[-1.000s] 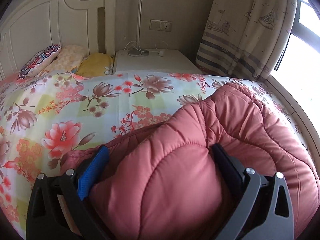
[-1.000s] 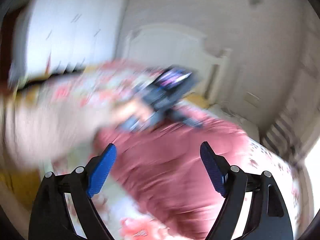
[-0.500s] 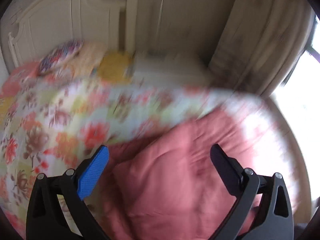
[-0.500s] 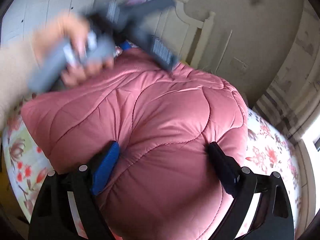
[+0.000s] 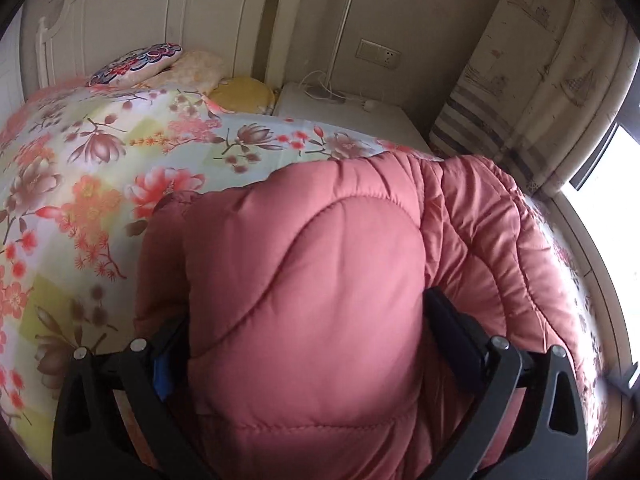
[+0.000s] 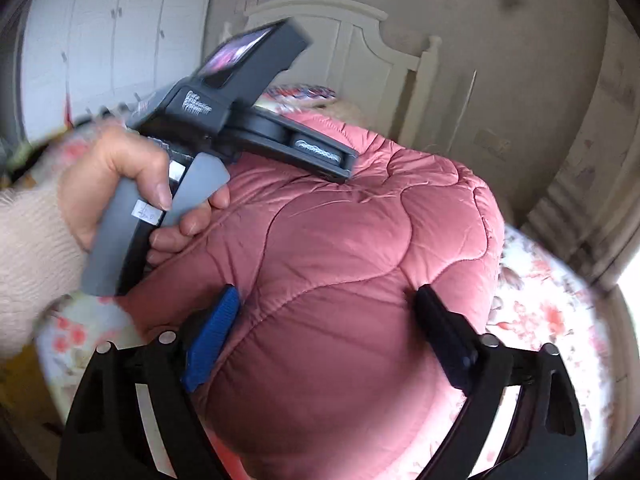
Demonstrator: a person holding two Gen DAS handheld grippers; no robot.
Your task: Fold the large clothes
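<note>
Two grippers are clamped on the pink quilted jacket (image 5: 320, 280): the left gripper (image 5: 304, 340) pinches a padded fold, and the right gripper (image 6: 328, 328) grips another bulge. It's bunched up on the floral bed (image 5: 80, 200), white headboard (image 5: 140, 20) behind, nightstand (image 5: 340, 108) and curtain (image 5: 540, 60) beside it.

One pink quilted coat (image 5: 320, 300), two grippers (image 5: 308, 344) (image 6: 328, 320), three pillows (image 5: 136, 62).
</note>
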